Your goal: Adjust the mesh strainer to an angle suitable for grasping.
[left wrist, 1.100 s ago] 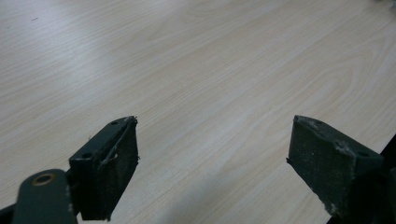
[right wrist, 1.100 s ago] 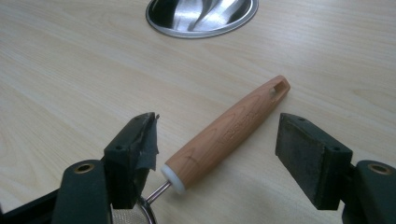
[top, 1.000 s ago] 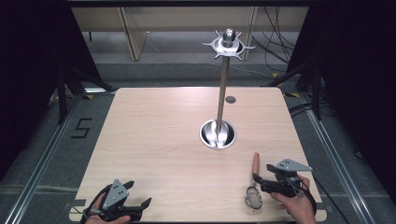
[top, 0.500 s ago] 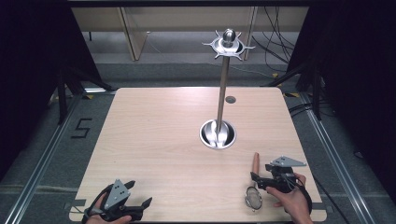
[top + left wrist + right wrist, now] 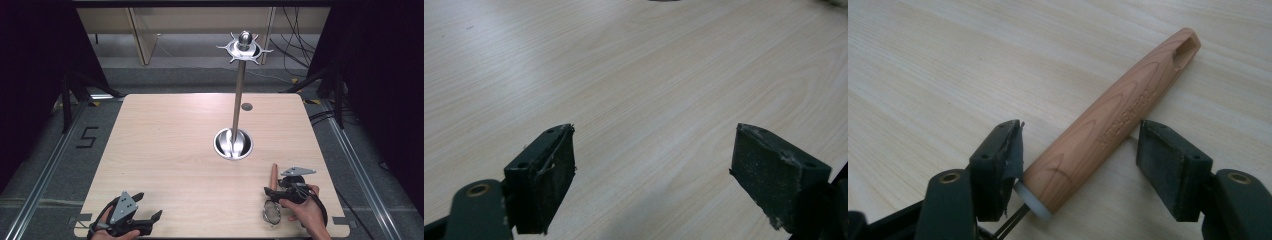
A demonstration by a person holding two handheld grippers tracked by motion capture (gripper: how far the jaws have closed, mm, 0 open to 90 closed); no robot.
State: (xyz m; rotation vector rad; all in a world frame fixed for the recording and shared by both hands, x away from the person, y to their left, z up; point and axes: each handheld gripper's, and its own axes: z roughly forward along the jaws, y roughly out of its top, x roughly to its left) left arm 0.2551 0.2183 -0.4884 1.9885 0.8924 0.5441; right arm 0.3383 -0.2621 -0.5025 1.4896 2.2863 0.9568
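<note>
A utensil lies at the table's front right, with a wooden handle [image 5: 273,176] [image 5: 1128,105] and a round wire head [image 5: 272,213]. My right gripper [image 5: 273,192] [image 5: 1080,132] is open and straddles the handle's lower end. One jaw sits close against the handle and the other stands a little apart. Near the front left edge, my left gripper [image 5: 148,206] [image 5: 651,145] is open over bare wood with nothing between its jaws. A metal stand rises from a round base [image 5: 233,143], and its pole [image 5: 239,95] carries a hooked ring [image 5: 244,47] on top.
The light wooden table [image 5: 165,145] has a small dark disc [image 5: 246,106] behind the stand. Metal rails run along both sides of the table, and cables lie on the floor at the back right.
My right gripper has shifted slightly left and closer to the wooden handle, so its jaws now flank it. The left gripper and the utensil have stayed put.
</note>
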